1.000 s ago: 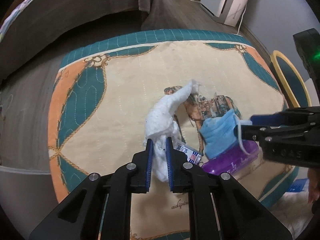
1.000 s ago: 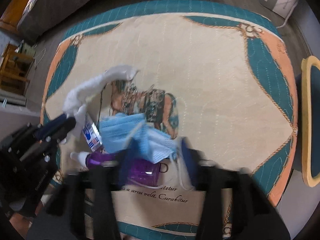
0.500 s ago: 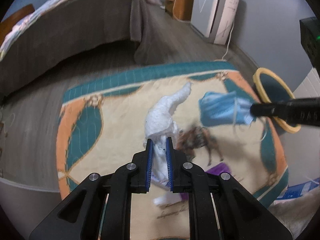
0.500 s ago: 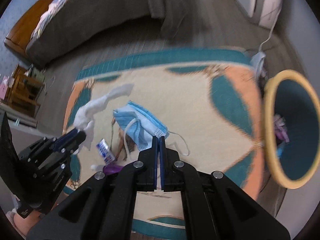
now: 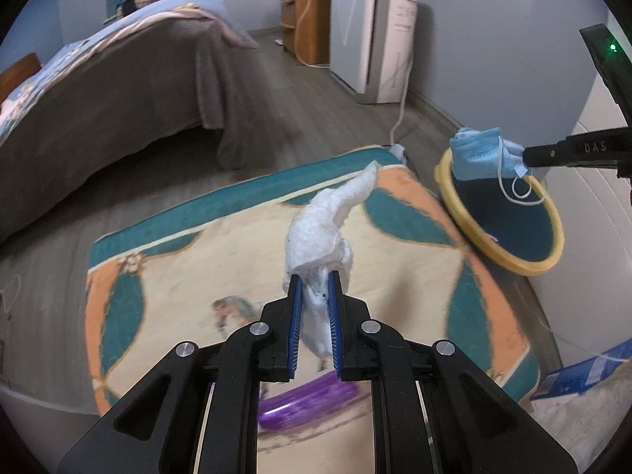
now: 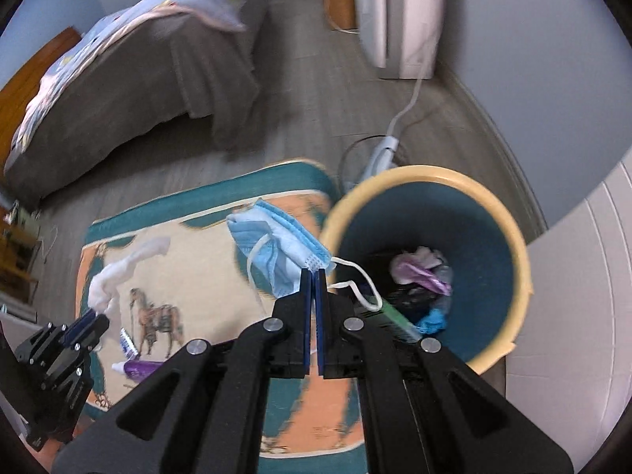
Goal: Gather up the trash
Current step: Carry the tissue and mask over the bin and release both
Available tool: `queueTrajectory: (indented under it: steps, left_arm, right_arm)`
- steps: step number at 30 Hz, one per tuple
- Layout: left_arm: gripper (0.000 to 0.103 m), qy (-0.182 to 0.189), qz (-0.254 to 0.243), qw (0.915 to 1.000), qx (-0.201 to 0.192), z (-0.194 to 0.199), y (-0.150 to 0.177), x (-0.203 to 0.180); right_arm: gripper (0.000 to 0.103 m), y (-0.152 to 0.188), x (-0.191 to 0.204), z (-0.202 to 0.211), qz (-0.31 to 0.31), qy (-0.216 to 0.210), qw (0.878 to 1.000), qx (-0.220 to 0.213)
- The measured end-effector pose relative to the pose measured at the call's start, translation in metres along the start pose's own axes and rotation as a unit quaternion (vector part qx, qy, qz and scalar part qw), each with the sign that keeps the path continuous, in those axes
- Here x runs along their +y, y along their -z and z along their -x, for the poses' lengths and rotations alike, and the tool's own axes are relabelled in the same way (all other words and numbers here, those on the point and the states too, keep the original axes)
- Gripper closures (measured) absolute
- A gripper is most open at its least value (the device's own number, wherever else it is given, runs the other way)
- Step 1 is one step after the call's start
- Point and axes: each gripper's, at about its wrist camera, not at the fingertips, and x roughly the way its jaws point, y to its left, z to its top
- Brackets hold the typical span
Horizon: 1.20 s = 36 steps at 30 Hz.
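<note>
My left gripper (image 5: 314, 282) is shut on a crumpled white tissue (image 5: 328, 221) and holds it up above the rug. It also shows at the left of the right wrist view (image 6: 93, 318) with the tissue (image 6: 118, 268). My right gripper (image 6: 314, 276) is shut on a blue face mask (image 6: 276, 249), held in the air next to the rim of the yellow-rimmed teal trash bin (image 6: 509, 237). In the left wrist view the mask (image 5: 480, 152) hangs over the bin (image 5: 446, 189). A purple bottle (image 5: 304, 405) lies on the rug.
The patterned rug (image 5: 197, 264) covers the floor below. The bin holds several pieces of trash (image 6: 422, 272). A small white packet (image 6: 127, 343) lies by the purple bottle (image 6: 138, 367). A bed (image 5: 98, 79) stands at the left, a white appliance (image 5: 371, 31) at the back wall.
Both grippers have lifted and swung right toward the bin. The mask has come off the purple bottle and now hangs by the bin's rim. The tissue has risen off the rug.
</note>
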Motion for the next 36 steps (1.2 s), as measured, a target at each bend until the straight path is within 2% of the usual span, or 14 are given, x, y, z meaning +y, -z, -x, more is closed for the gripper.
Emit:
queueTrajectory:
  steps: [5,11,18,26,33,36]
  left_arm:
    - [0.089,0.014,-0.019,0.9997,0.002,-0.008,-0.006,-0.027]
    - [0.089,0.033,-0.038,0.9987,0.002,-0.008,-0.013,-0.052]
    - [0.089,0.056,-0.053,0.997,-0.007,0.001,-0.041,-0.078]
    - [0.089,0.086,-0.096,0.9916,-0.003,-0.011,-0.066,-0.136]
    - [0.089,0.107,-0.124,0.9859,0.032,-0.041,-0.064,-0.189]
    - [0.089,0.105,-0.131,0.9849,0.042,-0.055,-0.065,-0.196]
  right_arm:
    - [0.102,0.001,-0.034,0.006,-0.007,0.032,0.999,-0.011]
    - [0.102,0.001,-0.074,0.011,-0.026,0.05,0.998,-0.017]
    - [0.102,-0.003,-0.117,0.012,-0.042,0.072,0.996,-0.025]
    - [0.102,0.0,-0.13,-0.002,-0.066,0.085,0.994,-0.013]
    - [0.102,0.001,-0.141,-0.005,-0.102,0.094,0.99,-0.016]
    - [0.102,0.002,-0.145,-0.003,-0.113,0.102,0.988,-0.021]
